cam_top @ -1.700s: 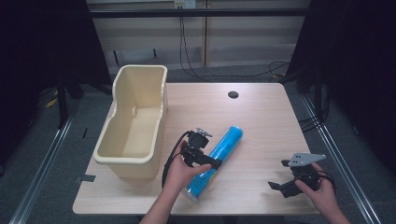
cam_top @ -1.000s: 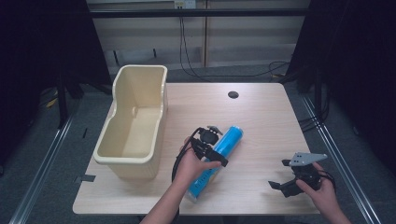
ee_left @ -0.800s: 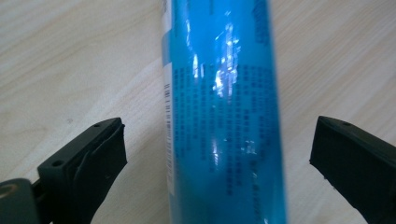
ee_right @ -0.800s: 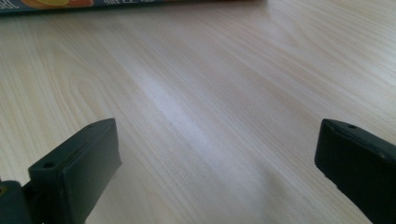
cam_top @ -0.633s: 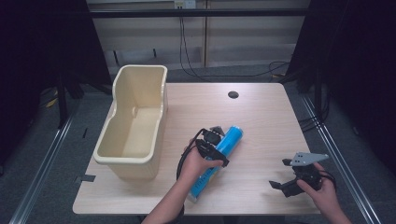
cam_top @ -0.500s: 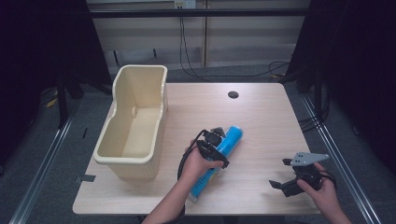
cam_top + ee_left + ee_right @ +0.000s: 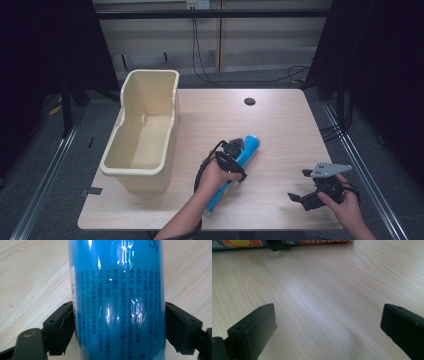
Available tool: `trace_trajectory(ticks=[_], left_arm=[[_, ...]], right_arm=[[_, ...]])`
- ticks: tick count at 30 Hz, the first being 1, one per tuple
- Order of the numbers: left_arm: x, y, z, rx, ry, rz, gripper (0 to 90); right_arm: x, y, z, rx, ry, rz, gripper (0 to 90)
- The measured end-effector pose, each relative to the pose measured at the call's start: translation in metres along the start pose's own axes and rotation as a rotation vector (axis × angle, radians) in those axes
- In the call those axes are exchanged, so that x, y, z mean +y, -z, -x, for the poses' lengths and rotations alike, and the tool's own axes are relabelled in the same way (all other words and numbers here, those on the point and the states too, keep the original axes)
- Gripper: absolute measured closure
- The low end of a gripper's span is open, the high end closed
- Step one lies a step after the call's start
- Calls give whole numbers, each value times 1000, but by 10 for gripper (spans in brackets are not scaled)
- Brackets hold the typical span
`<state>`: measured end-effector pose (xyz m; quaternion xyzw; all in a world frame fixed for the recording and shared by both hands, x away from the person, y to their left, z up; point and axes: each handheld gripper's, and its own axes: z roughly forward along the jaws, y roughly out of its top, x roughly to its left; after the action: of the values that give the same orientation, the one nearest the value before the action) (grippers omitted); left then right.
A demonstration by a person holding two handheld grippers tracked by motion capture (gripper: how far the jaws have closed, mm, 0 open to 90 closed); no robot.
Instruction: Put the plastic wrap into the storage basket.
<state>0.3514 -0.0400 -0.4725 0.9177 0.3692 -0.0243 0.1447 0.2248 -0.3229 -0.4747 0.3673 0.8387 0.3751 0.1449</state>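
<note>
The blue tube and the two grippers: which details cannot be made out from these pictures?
- Blue tube, left gripper view: both ends are cut off by the frame edges; the fine print is blurred.
- Blue tube's middle, high view: hidden under the left gripper and hand.
- Right gripper, high view: too small to judge its jaws; its own view shows them wide apart.
- Cream bin, high view: the near wall hides part of the floor inside.

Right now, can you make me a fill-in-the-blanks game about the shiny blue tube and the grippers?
1. The shiny blue plastic tube lies on the wooden ____.
2. The left gripper has a black jaw on each side of the ____ tube.
3. The cream plastic tub has ____ inside it.
4. The right gripper has open jaws holding ____.

Missing words: table; blue; nothing; nothing
</note>
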Motion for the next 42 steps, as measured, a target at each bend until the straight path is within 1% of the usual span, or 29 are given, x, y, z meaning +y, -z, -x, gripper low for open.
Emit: trace_trajectory(ticks=[2,3,4,5,7,8,9,10,13,14,15,16,17,18,19,21,22,23,24,26,29,30,31,32,34,35,39,40,42], left_arm=[[1,0,0,-2,0,4,227],[1,1,0,-1,10,6,252],[1,1,1,6,5,3,277],[2,2,0,9,-9,-9,296],[3,1,1,12,6,-11,303],[4,2,1,16,2,-31,306],[5,2,0,15,-1,-34,308],[5,2,2,15,22,-38,310],[6,2,4,35,-7,-47,310],[6,2,4,38,-7,-47,311],[6,2,5,32,-1,-52,313],[6,2,5,36,-12,-57,314],[6,4,5,36,-38,-76,316],[5,3,6,35,-26,-78,317],[6,4,6,32,-25,-92,317],[4,5,4,12,-29,-89,318],[4,6,4,5,-19,-94,319],[4,8,4,6,-21,-94,319],[4,10,5,10,-19,-98,319],[5,17,2,3,-22,-100,320],[6,28,-1,-4,3,-88,320],[8,32,-4,-5,-30,-94,320],[7,37,-3,2,-2,-85,320],[8,41,-5,-5,-21,-88,321],[9,50,-7,5,-1,-87,321],[9,54,-9,6,-10,-85,320],[10,68,-12,11,8,-78,321],[10,72,-13,3,6,-75,321],[11,78,-13,10,5,-75,321]], right_arm=[[0,0,0,-1,0,0,0],[0,0,0,-2,-1,0,0],[0,0,0,-1,-1,-1,0],[0,0,0,-3,0,0,0],[0,0,0,-1,0,0,0],[0,0,0,-2,0,1,0],[0,0,0,-2,0,1,0],[0,0,0,-2,-1,1,0],[0,0,0,1,3,1,0],[0,0,0,-4,4,0,0],[0,0,0,-3,4,-1,0],[0,0,0,-3,3,0,0],[0,0,0,1,-1,3,0],[0,0,0,2,1,4,0],[0,1,0,2,-3,2,0],[0,1,1,2,-1,4,0],[0,1,1,2,-1,4,0],[0,1,1,4,3,7,0],[0,1,1,1,3,6,0],[0,1,2,-3,1,7,0],[1,1,2,1,-3,9,0],[1,1,2,3,0,10,0],[1,1,2,2,1,11,0],[1,1,2,4,-1,13,0],[1,1,2,2,0,15,0],[1,1,2,2,0,15,0],[1,2,1,5,-2,16,0],[1,2,1,5,-2,17,0],[1,2,1,7,1,16,0]])
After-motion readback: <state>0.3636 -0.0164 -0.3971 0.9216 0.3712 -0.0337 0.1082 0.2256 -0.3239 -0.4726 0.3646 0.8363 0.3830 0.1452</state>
